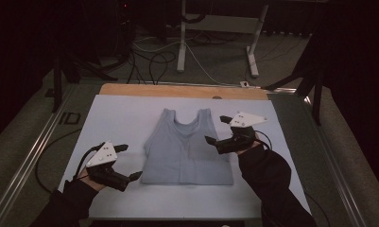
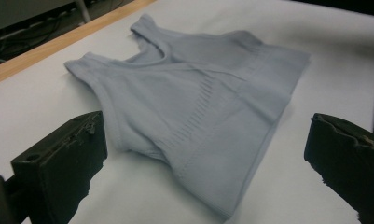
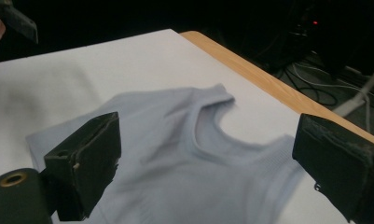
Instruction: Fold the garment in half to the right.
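A light blue-grey tank top [image 1: 187, 151] lies flat on the white sheet [image 1: 121, 118], straps toward the far edge and hem toward me. My left gripper [image 1: 130, 161] hovers open just off the garment's lower left corner, holding nothing. My right gripper [image 1: 216, 129] is open beside the right armhole, its lower jaw over the garment's edge. In the left gripper view the tank top [image 2: 198, 93] spreads out beyond the wide-apart jaws of the left gripper [image 2: 205, 163]. In the right gripper view the neckline and straps of the tank top [image 3: 166, 140] lie between the spread jaws of the right gripper [image 3: 210, 163].
The sheet covers a wooden table whose bare far edge [image 1: 177, 90] shows. Metal rails [image 1: 31, 156] run along the left side. Beyond the table stand white desk legs [image 1: 181, 42] and floor cables [image 1: 154, 61]. The left gripper's jaw [image 3: 14, 21] appears far off in the right gripper view.
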Motion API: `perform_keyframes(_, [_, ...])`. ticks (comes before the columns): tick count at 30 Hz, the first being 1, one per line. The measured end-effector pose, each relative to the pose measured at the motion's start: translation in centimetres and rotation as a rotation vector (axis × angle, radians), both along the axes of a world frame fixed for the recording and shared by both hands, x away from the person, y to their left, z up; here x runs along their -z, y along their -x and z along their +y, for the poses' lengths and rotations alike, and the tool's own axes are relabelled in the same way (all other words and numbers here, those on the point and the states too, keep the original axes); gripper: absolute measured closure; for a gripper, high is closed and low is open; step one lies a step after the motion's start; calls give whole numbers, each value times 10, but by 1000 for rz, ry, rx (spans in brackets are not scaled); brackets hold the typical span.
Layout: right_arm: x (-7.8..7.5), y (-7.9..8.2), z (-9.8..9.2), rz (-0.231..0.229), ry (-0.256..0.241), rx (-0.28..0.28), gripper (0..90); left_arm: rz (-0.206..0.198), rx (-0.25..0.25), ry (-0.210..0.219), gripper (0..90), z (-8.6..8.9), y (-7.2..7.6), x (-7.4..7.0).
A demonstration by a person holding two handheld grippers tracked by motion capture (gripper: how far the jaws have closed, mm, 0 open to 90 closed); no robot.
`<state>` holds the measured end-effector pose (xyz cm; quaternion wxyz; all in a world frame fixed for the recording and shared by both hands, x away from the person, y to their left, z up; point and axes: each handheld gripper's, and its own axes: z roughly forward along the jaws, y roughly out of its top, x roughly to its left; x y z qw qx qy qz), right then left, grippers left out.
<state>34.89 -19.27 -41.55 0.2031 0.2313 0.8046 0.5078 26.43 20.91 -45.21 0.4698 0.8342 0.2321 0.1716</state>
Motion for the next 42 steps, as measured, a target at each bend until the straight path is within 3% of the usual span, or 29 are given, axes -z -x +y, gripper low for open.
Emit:
perform_keyframes(7, [3, -23, 29, 9, 12, -43, 81, 19, -4, -8, 4, -7, 1, 4])
perform_keyframes(18, [15, -50, 66, 23, 11, -90, 81, 15, -128, -30, 4, -19, 2, 14])
perform_keyframes(25, [19, -63, 84, 34, 3, -113, 81, 34, -152, -35, 4, -25, 0, 22])
perform_keyframes(28, [22, -70, 94, 44, 7, -115, 81, 58, -148, -46, 4, -30, -1, 27])
perform_keyframes(34, [30, -83, 104, 60, 14, -114, 80, 117, -163, -14, 4, -34, -4, 34])
perform_keyframes(37, [32, -86, 107, 67, 15, -115, 81, 126, -165, -27, 4, -37, -4, 38])
perform_keyframes(38, [34, -87, 108, 70, 13, -115, 81, 141, -171, -59, 4, -40, -4, 44])
perform_keyframes(42, [39, -91, 116, 80, 29, -121, 81, 205, -194, -68, 8, -40, -9, 51])
